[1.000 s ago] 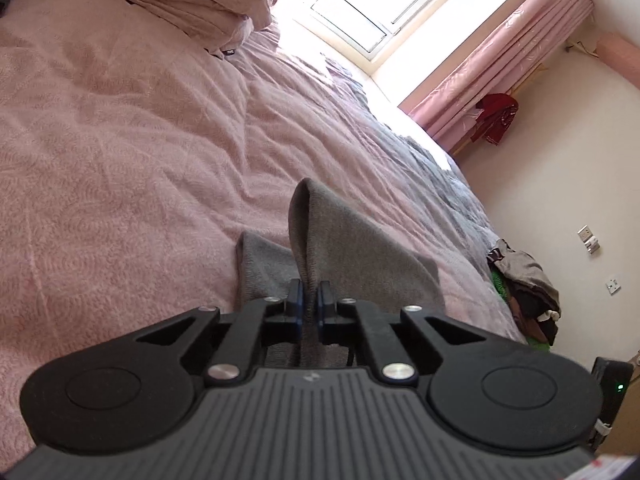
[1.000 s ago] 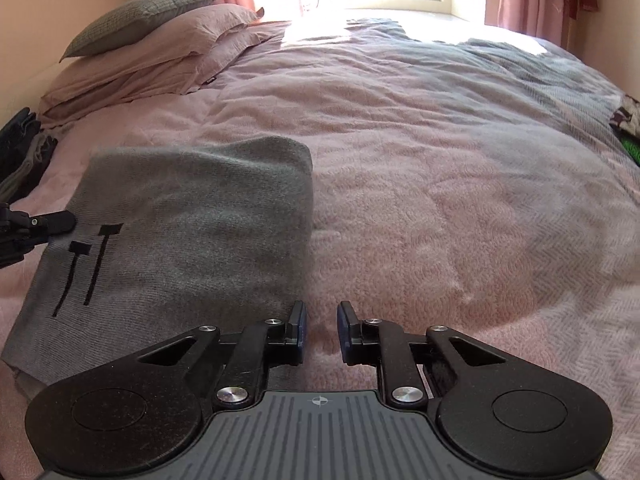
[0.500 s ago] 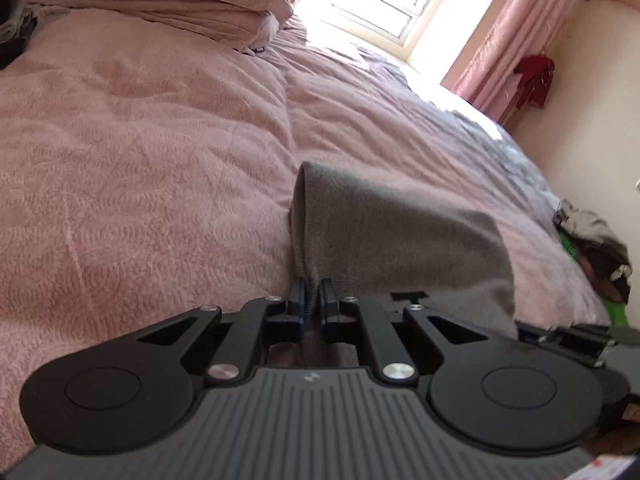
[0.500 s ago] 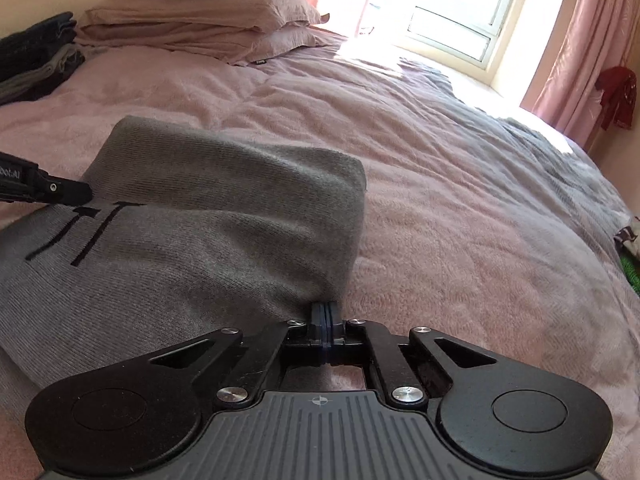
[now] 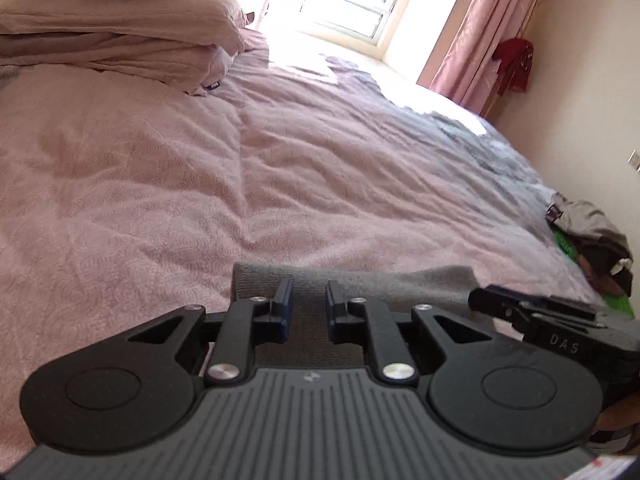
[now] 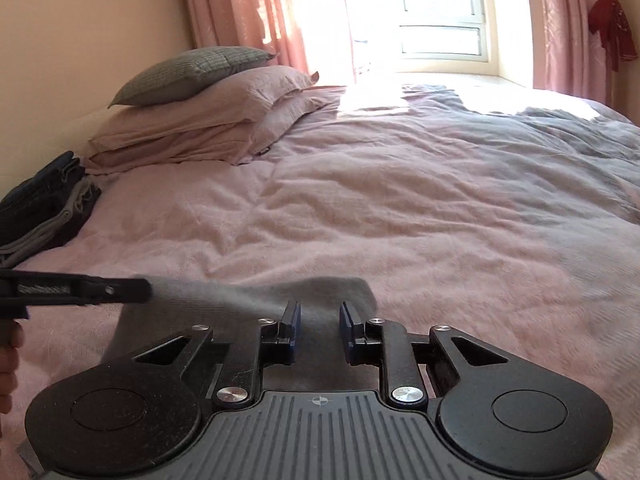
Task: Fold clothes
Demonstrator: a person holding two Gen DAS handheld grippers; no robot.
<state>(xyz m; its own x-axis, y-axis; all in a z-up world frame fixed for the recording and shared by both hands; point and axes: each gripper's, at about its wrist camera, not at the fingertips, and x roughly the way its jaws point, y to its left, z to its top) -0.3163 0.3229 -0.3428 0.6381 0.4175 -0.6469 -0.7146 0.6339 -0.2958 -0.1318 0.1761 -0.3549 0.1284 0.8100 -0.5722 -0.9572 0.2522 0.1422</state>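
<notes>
A folded grey garment (image 5: 400,280) lies flat on the pink bedspread (image 5: 200,200), right under both grippers. My left gripper (image 5: 307,300) is open just above the garment's near left part, with nothing held between its fingers. My right gripper (image 6: 319,316) is open too, over the garment (image 6: 248,292) near its right corner. Each gripper shows in the other's view: the right one (image 5: 480,300) at the lower right, the left one (image 6: 146,290) coming in from the left edge. Most of the garment is hidden behind the gripper bodies.
Stacked pillows (image 6: 208,112) sit at the head of the bed. Dark folded clothes (image 6: 44,204) are piled at the bed's left edge. A loose heap of clothes (image 5: 592,240) lies by the right wall. A bright window (image 6: 436,8) and pink curtains are beyond the bed.
Both grippers were shut on the grey garment half a second ago and have opened. The garment has dropped from a raised fold to lying flat, and both cameras now sit lower.
</notes>
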